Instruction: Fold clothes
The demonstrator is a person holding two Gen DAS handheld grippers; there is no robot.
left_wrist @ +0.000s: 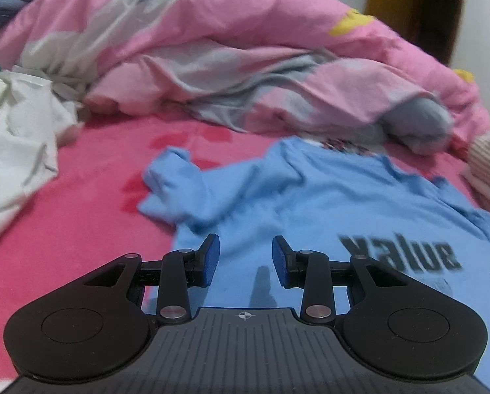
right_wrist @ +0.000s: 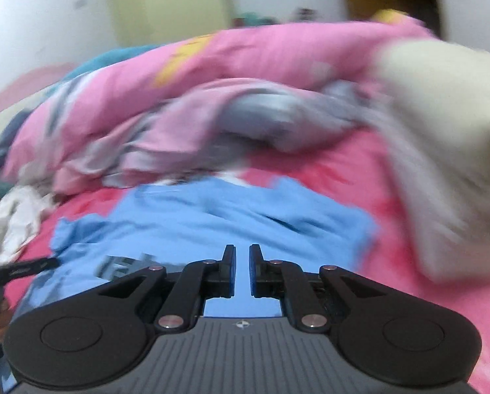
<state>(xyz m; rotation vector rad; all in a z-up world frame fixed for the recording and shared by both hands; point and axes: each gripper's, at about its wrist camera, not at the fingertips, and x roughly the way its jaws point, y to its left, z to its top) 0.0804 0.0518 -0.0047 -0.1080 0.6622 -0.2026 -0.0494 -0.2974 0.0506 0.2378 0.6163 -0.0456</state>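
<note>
A light blue T-shirt (left_wrist: 327, 203) with black lettering lies spread on the pink bed sheet (left_wrist: 90, 177), one sleeve bunched at its left. My left gripper (left_wrist: 246, 261) is open and empty, just above the shirt's lower part. In the right wrist view the same shirt (right_wrist: 232, 220) lies below my right gripper (right_wrist: 242, 264), whose jaws stand almost closed with a narrow gap and nothing between them. That view is motion-blurred. The left gripper shows in the right wrist view (right_wrist: 18, 271) at the shirt's left edge.
A crumpled pink and grey duvet (left_wrist: 245, 65) is piled along the far side of the bed. A white garment (left_wrist: 18, 144) lies at the left. A cream pillow or cloth (right_wrist: 442, 138) sits at the right. A striped cloth (left_wrist: 488, 167) is at the right edge.
</note>
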